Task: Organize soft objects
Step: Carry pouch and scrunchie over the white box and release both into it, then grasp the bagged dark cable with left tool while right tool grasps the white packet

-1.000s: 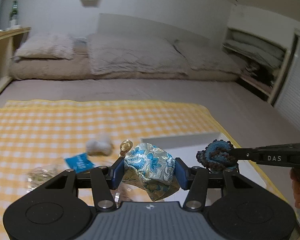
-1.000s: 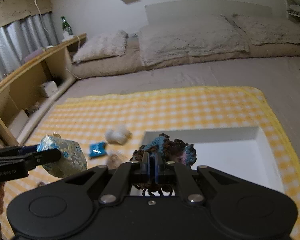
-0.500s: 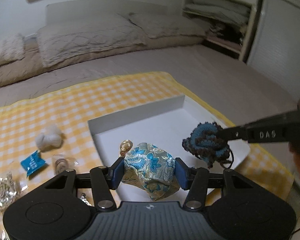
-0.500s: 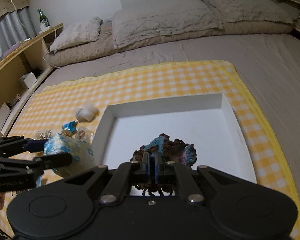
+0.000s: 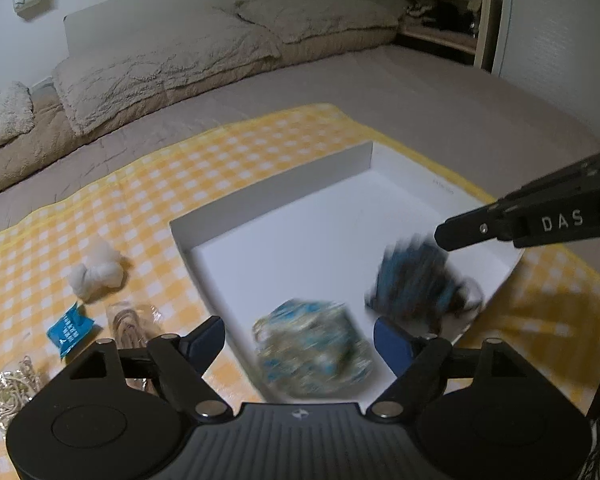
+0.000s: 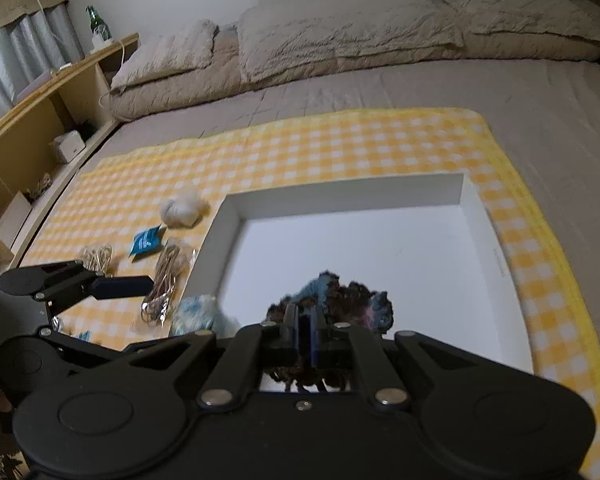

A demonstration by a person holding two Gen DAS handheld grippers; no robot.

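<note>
Left tool (image 5: 298,330): jaws opening, blue-gold brocade pouch (image 5: 314,354) released; clear the white shallow box (image 5: 268,196) before retracting.
Right tool (image 6: 305,322): clamped on dark crocheted yarn scrunchie (image 6: 340,294); release toward 12 o'clock.

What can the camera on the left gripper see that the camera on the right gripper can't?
Only the left view shows the closet shelves stacked with bedding. Only the right view shows the green bottle, the wooden shelf and the curtain. Both show the white tray on the yellow checked cloth, the brocade pouch blurred between the left gripper's opening jaws, the crochet piece in the shut right gripper, and the white fluffy ball.
</note>
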